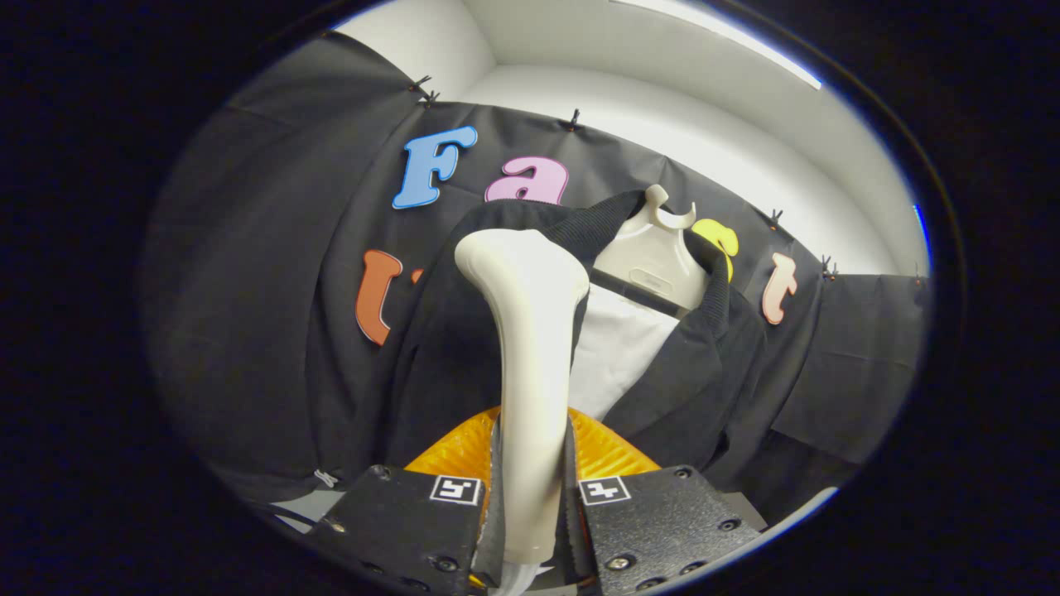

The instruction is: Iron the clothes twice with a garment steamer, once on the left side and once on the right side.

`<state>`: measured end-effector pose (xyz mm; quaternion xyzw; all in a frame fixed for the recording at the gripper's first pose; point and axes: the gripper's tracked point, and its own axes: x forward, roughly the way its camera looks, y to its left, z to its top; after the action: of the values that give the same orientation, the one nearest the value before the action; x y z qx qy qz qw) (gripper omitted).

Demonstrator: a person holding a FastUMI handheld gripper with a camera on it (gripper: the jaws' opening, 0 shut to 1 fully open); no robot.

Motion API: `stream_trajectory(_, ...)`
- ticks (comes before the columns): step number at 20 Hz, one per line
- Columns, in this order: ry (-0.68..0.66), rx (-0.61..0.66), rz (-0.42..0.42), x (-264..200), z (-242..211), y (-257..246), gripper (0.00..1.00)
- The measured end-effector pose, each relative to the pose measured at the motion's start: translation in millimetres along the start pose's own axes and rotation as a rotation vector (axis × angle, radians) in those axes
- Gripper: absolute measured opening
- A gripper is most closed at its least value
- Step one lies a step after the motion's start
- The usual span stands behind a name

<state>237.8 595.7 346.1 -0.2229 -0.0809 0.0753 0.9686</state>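
A dark jacket [464,348] over a white shirt [617,348] is hung on a cream plastic hanger [654,248] beyond the gripper [530,505]. The cream garment steamer [530,348] is clamped between both fingers, its long axis upright, its head set against the jacket's left front.

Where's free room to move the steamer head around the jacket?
Free: the black cloth wall beside the jacket's outer edge, and the wall past its other lapel. Crowded: dead ahead, where the steamer, gripped between the fingers of the gripper, overlaps the jacket front, with the hanger and white panel just beyond.
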Motion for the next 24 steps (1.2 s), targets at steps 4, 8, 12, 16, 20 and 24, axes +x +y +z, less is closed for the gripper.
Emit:
stream_trajectory(4, 0.027, -0.013, 0.013, -2, -23, 7, 0.3)
stream_trajectory(8, 0.052, -0.02, 0.017, -5, -43, 11, 0.3)
stream_trajectory(12, 0.075, -0.037, 0.025, -10, -66, 17, 0.3)
stream_trajectory(16, 0.107, -0.044, 0.037, -14, -94, 22, 0.3)
stream_trajectory(20, 0.133, -0.056, 0.042, -18, -116, 25, 0.3)
stream_trajectory(24, 0.156, -0.071, 0.037, -20, -137, 27, 0.3)
